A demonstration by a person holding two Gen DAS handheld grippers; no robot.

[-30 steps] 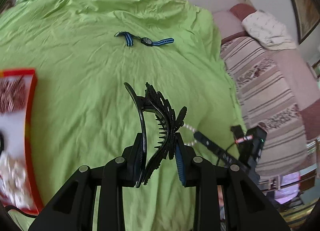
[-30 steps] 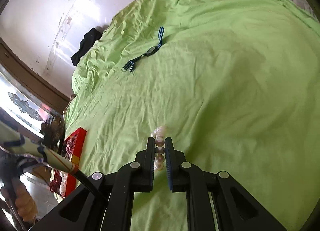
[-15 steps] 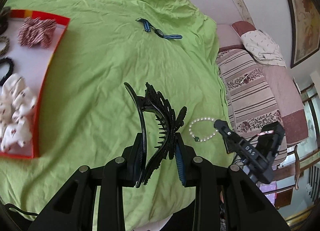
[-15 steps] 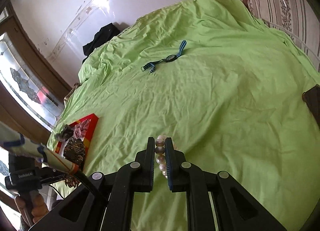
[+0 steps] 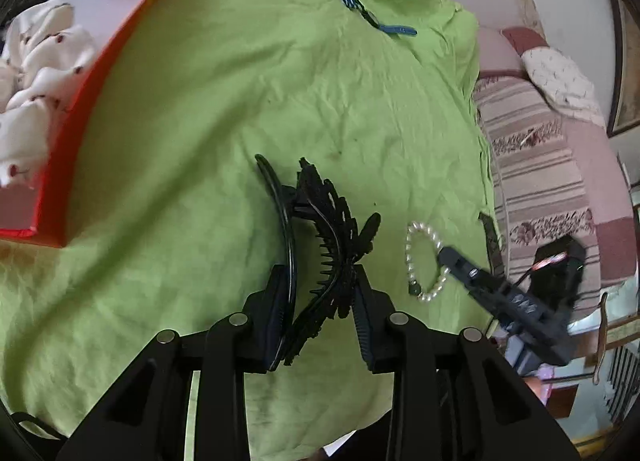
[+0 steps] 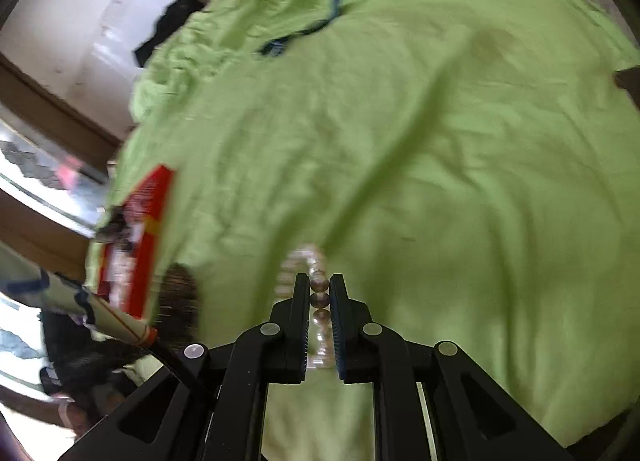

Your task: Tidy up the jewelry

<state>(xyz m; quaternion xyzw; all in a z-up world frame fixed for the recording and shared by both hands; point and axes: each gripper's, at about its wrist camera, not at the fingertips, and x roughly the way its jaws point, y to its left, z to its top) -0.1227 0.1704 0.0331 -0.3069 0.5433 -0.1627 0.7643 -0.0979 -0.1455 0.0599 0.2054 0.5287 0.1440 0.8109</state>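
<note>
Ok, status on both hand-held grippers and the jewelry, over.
Left hand-held gripper opening, black hair claw still between its pads. Right hand-held gripper shut on pearl bracelet. Red tray ahead-left, path clear.

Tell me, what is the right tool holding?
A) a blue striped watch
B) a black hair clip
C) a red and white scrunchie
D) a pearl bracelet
D: the right tool is pinched shut on the pearl bracelet, with its beads lined up between the pads; the black hair clip sits in the left tool, whose jaws are opening, and the blue striped watch lies on the green sheet.
</note>
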